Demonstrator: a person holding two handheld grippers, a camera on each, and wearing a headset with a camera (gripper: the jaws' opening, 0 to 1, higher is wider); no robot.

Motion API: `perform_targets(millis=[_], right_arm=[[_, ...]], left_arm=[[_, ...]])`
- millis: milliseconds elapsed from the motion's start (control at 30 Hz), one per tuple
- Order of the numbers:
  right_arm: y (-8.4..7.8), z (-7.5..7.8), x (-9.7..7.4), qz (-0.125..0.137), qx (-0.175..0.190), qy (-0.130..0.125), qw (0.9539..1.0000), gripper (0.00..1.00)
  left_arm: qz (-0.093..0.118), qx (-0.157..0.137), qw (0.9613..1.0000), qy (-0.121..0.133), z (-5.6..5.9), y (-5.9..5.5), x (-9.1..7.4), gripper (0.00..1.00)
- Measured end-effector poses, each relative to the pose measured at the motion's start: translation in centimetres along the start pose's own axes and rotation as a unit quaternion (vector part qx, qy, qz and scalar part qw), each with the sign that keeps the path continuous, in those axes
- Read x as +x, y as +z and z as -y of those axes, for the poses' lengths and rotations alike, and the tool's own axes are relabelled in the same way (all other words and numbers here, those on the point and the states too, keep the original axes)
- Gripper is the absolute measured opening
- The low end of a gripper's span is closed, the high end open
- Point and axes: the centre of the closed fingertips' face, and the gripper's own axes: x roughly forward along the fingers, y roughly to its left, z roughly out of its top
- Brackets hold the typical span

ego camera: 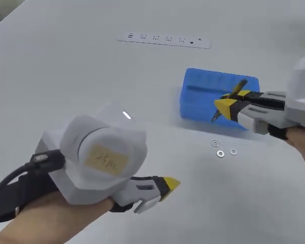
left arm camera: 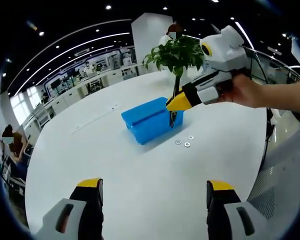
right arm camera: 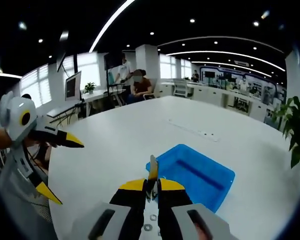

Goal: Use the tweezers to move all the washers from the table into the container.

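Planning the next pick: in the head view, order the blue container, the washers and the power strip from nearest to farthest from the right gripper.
1. Blue container, right under the right gripper and its tweezers.
2. Washers, just beside the container's near wall.
3. Power strip, far off beyond the container.
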Motion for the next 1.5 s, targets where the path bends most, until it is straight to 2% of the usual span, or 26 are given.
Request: perform_targets(millis=[200,333,467,800,1100,1300,1500], right_arm=[[-1.9,0.2,0.6,-0.015,0.003,-0.011,0.9998,0.05],[-2.1,0.6,0.8,-0.015,-0.001,-0.020,0.9997,0.05],[-2.6,0.8,1.2,-0.024,0.006,-0.016,0.9996,0.05],[-3.7,1.5,1.4,-0.037,-0.007,-0.029,0.9989,0.05],[-3.5,1.3,1.3,-0.028,-0.007,-0.034,0.9990,0.04],[-3.5,1.4,1.2,-0.036,-0.008,-0.036,0.9987,0.04],[-1.6,1.2,0.4,-0.018,-0.008,-0.035,0.9992,0.04]], left_arm=[[-0.005,0.001,1.0000,-0.004,0.3,-0.3,0.1,0.87],[-0.009,0.003,1.0000,-0.003,0.2,-0.4,0.1,0.87],[-0.006,0.001,1.0000,-0.001,0.0,-0.1,0.1,0.87],[-0.009,0.001,1.0000,-0.002,0.3,-0.4,0.1,0.87],[-0.007,0.001,1.0000,0.001,0.2,-0.4,0.3,0.86],[-0.012,0.004,0.9999,-0.001,0.3,-0.7,0.4,0.86],[-0.005,0.001,1.0000,-0.003,0.3,-0.1,0.2,0.87]])
